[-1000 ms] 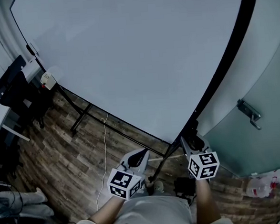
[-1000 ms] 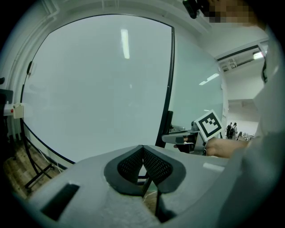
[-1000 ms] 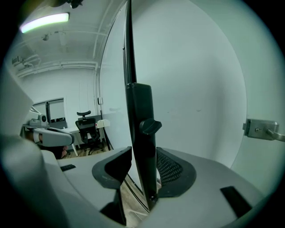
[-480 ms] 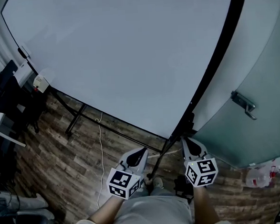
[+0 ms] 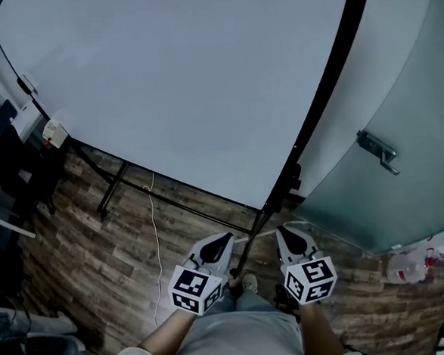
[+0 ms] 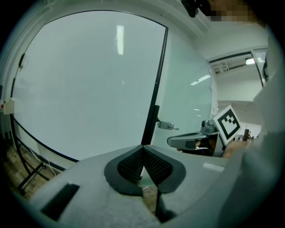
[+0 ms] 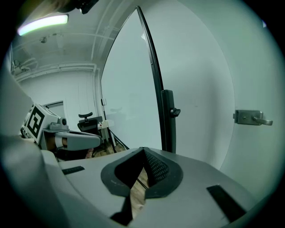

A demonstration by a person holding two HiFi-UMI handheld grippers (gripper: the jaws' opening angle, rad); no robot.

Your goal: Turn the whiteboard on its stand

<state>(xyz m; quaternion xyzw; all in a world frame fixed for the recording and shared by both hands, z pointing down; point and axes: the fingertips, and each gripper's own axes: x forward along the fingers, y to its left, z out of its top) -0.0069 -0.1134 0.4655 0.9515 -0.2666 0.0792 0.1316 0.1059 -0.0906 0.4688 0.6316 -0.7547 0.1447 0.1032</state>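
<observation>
Whiteboard (image 5: pixel 185 84) upright on black stand (image 5: pixel 115 186), straight ahead on wood floor (image 5: pixel 98 250); its R edge by glass door (image 5: pixel 403 160). L gripper (image 5: pixel 226 239) + R gripper (image 5: pixel 281 231): jaws pinched together, empty, low near board's R post, no contact.

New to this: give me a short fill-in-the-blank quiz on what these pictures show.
The whiteboard has a ___ frame.
The left claw and right claw are both shut, holding ___.
The floor shows ___ planks.
In the head view, the door handle is to the whiteboard's ___.
Missing: black; nothing; wooden; right.
</observation>
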